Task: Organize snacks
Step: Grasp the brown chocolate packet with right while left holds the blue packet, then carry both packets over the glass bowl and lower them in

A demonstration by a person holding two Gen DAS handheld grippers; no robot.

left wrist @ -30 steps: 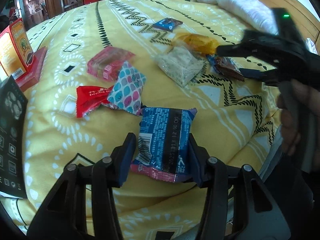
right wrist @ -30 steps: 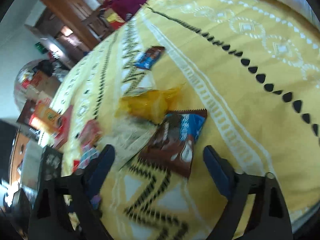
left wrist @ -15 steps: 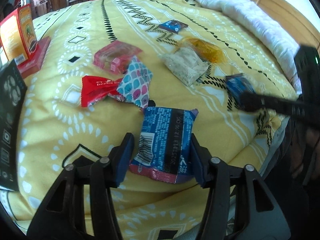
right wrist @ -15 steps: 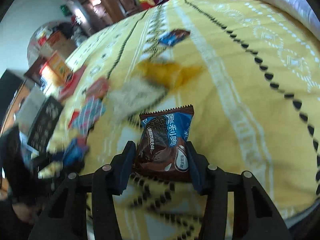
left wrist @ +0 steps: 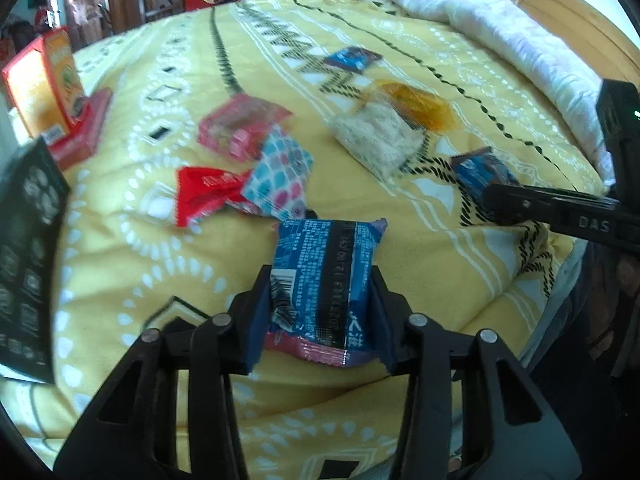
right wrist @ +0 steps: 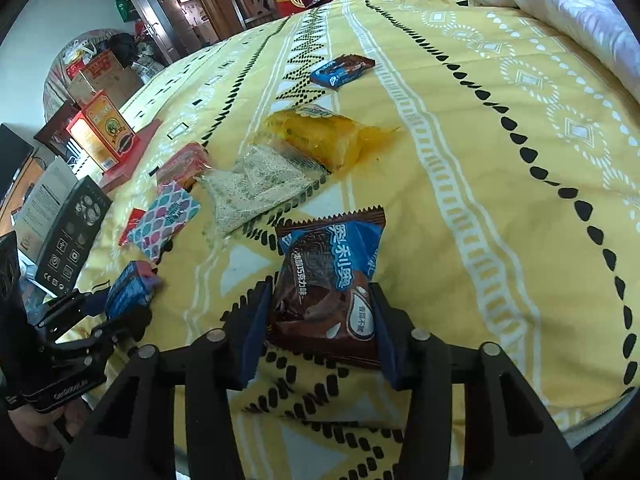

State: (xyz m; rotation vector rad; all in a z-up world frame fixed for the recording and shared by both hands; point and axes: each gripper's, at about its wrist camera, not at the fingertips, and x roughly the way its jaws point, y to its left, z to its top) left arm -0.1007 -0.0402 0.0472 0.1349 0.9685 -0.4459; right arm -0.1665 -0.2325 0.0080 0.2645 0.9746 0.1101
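Blue foil fills the left gripper (left wrist: 320, 312): a flat blue snack packet with a black stripe and barcode (left wrist: 326, 276) stands between its jaws, long axis running straight out along the fingers, pads pressing its two long edges as the jaws go on closing. Its far end reaches over the yellow patterned bedspread (left wrist: 132, 264).

Off to that packet's right, the right gripper (right wrist: 320, 320) has a brown-and-blue chocolate biscuit wrapper (right wrist: 330, 280) the same way, gripped across its width, jaws closing on the sides, sawtooth end pointing away.

So each hand already has its own snack, and neither needs to reach; I'd judge the next move is a carry. Beyond the claws lie the loose ones: a scale-patterned pouch (left wrist: 280, 178) over a red wrapper (left wrist: 206, 192), a pink packet (left wrist: 240, 128), a clear bag of pale crumbs (right wrist: 256, 188), an orange-yellow bag (right wrist: 320, 136), and a small blue bar (right wrist: 342, 70) farthest off.
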